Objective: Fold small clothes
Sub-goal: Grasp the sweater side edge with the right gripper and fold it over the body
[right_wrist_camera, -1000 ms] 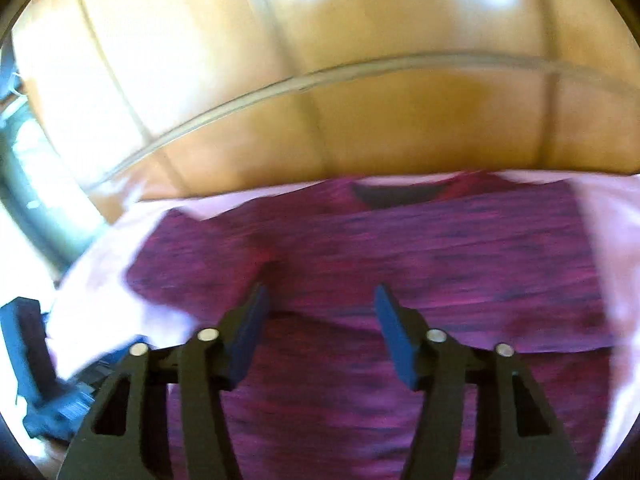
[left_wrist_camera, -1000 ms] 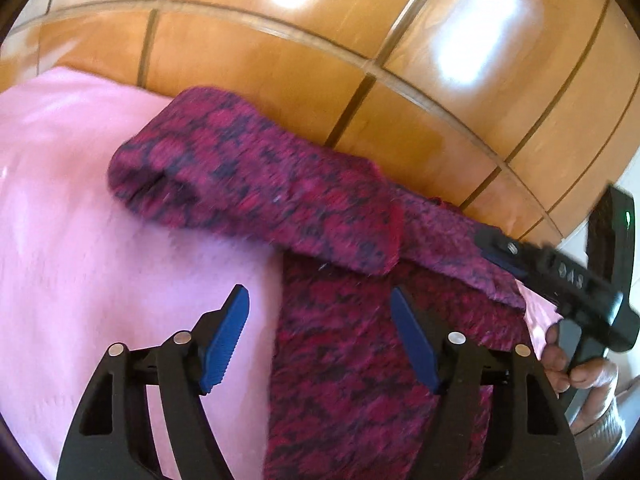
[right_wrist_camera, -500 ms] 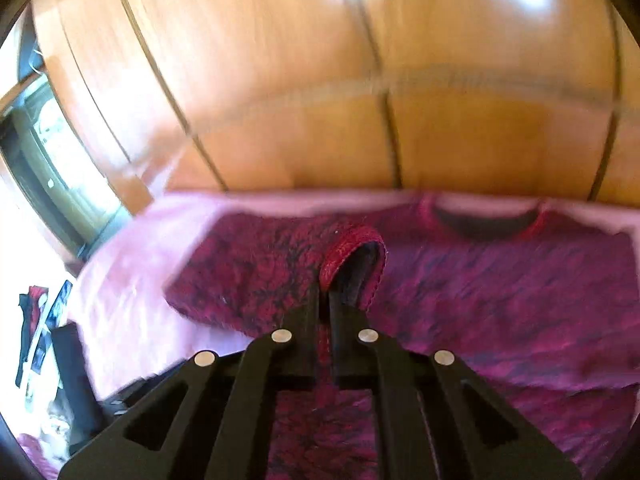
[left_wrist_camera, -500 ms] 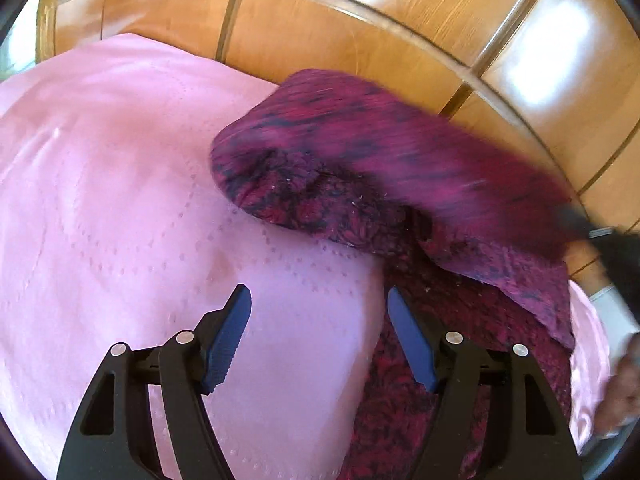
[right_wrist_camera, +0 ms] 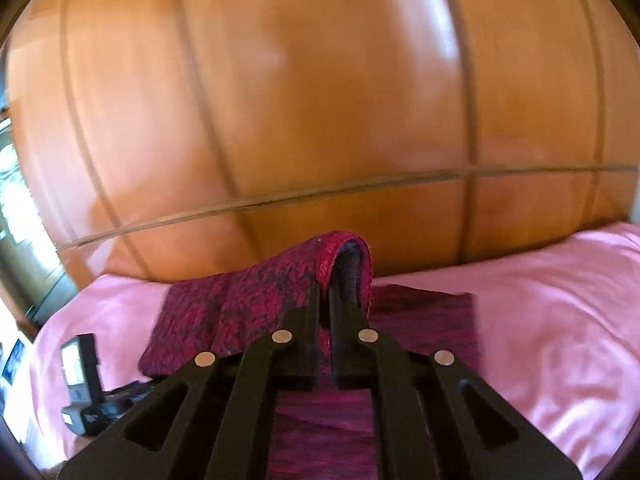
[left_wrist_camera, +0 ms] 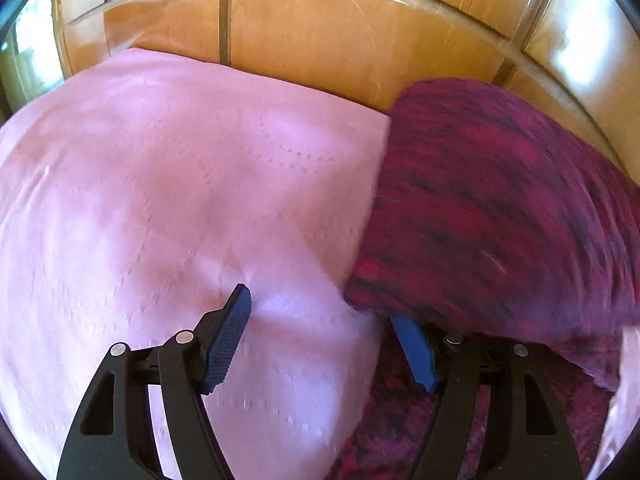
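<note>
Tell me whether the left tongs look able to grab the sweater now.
Probably yes: the left tongs are open, the sweater already drapes over their right finger, and nothing blocks them.

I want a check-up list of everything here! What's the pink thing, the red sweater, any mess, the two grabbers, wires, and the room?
Surface: pink bedspread, soft, faint dotted pattern.
Job's things: dark red knit sweater on the bedspread; its sleeve cuff is lifted above the rest.
Clutter: nothing seen.
Grippers: right gripper shut on the sleeve cuff; left gripper open, holding nothing, sleeve draped over one fingertip.
Cables: nothing seen.
Surroundings: glossy wooden wardrobe panels behind the bed; window light at far left.
</note>
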The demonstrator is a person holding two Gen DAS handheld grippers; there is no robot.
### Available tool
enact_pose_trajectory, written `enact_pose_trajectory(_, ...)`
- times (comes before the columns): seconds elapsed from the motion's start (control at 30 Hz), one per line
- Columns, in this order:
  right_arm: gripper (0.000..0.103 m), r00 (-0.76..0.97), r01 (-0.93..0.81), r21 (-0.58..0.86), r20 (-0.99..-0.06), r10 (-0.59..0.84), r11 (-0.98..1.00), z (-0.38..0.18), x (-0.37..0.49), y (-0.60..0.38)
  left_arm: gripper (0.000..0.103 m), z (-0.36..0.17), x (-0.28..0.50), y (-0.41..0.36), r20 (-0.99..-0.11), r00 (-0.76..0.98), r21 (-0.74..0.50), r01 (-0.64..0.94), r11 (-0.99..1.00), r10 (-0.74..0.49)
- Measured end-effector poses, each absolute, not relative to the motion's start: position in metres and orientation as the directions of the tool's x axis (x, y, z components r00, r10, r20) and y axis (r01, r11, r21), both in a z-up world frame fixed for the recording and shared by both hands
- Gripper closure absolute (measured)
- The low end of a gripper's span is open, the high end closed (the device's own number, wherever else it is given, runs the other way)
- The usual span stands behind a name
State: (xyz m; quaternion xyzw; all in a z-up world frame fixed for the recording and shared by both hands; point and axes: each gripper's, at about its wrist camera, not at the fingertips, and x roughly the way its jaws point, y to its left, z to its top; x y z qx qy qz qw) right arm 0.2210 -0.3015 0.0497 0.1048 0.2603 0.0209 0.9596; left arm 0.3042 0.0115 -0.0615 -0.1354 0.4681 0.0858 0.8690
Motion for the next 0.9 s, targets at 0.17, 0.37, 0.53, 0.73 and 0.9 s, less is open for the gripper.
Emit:
enact_pose_trajectory(0.17, 0.100, 0.778, 0.156, 0.200, -0.628, 0.005, 0.967, -0.006, 0.228, -0.352, 0.029, -0.064, 0.304, 0.006, -0.831, 0.555, -0.122, -0.248, 0.961, 0.038)
enact_pose_trajectory(0.37, 0.100, 0.678, 0.248, 0.198, -0.735, -0.023, 0.948, -0.076, 0.240, -0.373, 0.029, -0.067, 0.304, 0.001, -0.833, 0.550, -0.078, -0.212, 0.974, 0.053)
enact_pose_trajectory(0.53, 0.100, 0.681, 0.250, 0.177, -0.731, -0.043, 0.952, -0.080, 0.238, -0.369, 0.033, -0.064, 0.300, 0.001, -0.834, 0.550, -0.084, -0.213, 0.973, 0.048)
enact_pose_trajectory(0.73, 0.089, 0.678, 0.239, 0.247, -0.735, 0.021, 0.939, -0.071, 0.235, -0.380, 0.034, -0.050, 0.261, 0.020, -0.801, 0.594, -0.218, -0.173, 0.961, -0.075)
enact_pose_trajectory(0.9, 0.063, 0.705, 0.252, 0.299, -0.708, 0.037, 0.920, -0.059, 0.218, -0.387, 0.034, -0.029, 0.249, 0.039, -0.754, 0.635, -0.334, -0.152, 0.930, -0.167)
